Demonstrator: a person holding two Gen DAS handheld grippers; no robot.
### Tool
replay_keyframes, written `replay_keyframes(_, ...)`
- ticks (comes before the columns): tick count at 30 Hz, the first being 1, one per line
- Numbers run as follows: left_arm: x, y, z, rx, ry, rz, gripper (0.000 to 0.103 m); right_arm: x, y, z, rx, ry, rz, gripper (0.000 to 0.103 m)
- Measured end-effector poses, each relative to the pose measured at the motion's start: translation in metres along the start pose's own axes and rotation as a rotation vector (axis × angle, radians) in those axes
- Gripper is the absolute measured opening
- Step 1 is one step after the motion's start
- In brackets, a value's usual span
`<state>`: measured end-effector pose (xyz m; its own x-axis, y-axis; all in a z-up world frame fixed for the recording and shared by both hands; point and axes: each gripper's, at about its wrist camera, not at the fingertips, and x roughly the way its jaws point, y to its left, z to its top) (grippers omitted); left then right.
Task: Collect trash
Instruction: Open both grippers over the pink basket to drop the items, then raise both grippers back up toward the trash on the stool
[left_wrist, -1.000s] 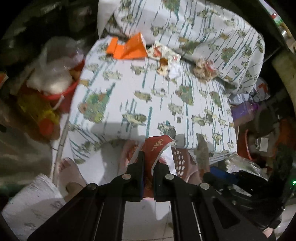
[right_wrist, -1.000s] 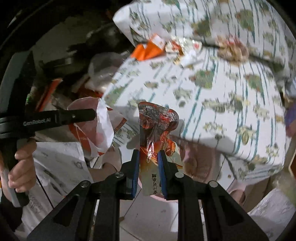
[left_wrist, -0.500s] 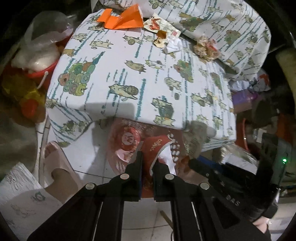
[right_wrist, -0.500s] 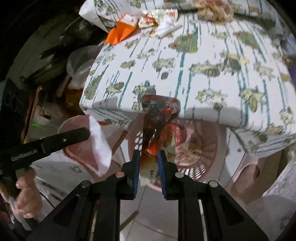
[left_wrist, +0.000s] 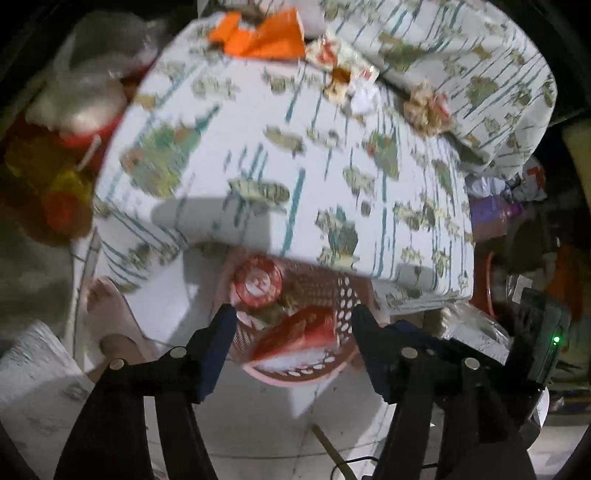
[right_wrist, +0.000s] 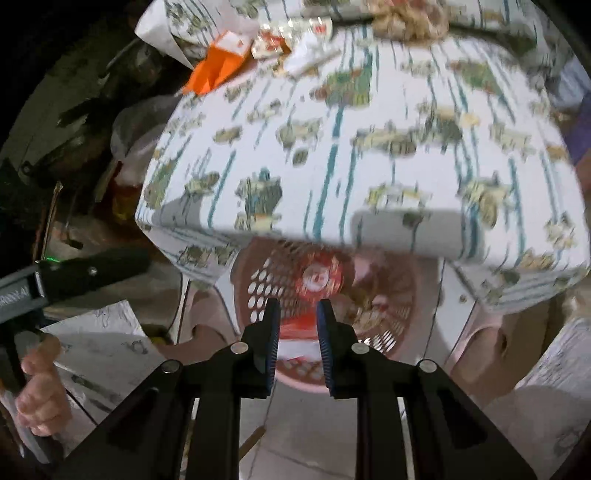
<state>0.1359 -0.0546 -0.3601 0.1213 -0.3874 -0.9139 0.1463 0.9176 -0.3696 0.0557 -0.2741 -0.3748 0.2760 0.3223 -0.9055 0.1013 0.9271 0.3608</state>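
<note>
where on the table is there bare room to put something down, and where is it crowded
The near and middle tablecloth is bare, from the front edge above the pink basket up to the litter. The far edge is crowded: orange paper, wrappers, white crumpled paper and a crumpled wad.

Hard light is falling from above onto the patterned tablecloth, leaving it glaring white while the surroundings to the left and right are sinking into darkness. Motion blur is smearing both views, worst across the cloth's print. Grey shadows are lying along the table's near edge. Fisheye distortion is bending the borders, and the basket underneath is perhaps half shaded.
</note>
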Motion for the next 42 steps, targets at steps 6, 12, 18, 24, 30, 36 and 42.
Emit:
replay_keyframes(6, -0.037, -0.001, 0.003, 0.044, -0.130, 0.073, 0.069, -0.022, 0.015, 0.010, -0.065, -0.134, -0.047, 0.042)
replay_keyframes(12, -0.074, -0.005, 0.004, 0.097, -0.327, 0.224, 0.078, -0.045, 0.030, 0.017, -0.121, -0.267, -0.063, 0.057)
replay_keyframes(18, -0.106, -0.009, 0.001, 0.106, -0.470, 0.221, 0.084, -0.063, 0.037, 0.021, -0.131, -0.381, -0.107, 0.064)
replay_keyframes(24, -0.137, -0.014, -0.008, 0.109, -0.651, 0.252, 0.086, -0.083, 0.040, 0.021, -0.140, -0.468, -0.115, 0.073)
replay_keyframes(30, -0.138, -0.015, -0.003, 0.102, -0.639, 0.316, 0.092, -0.096, 0.041, 0.022, -0.142, -0.520, -0.146, 0.085)
replay_keyframes(36, -0.138, -0.009, -0.001, 0.049, -0.639, 0.308, 0.092, -0.109, 0.039, 0.024, -0.147, -0.570, -0.175, 0.088)
replay_keyframes(42, -0.140, -0.006, 0.008, 0.045, -0.649, 0.393, 0.092, -0.111, 0.040, 0.024, -0.143, -0.573, -0.159, 0.089)
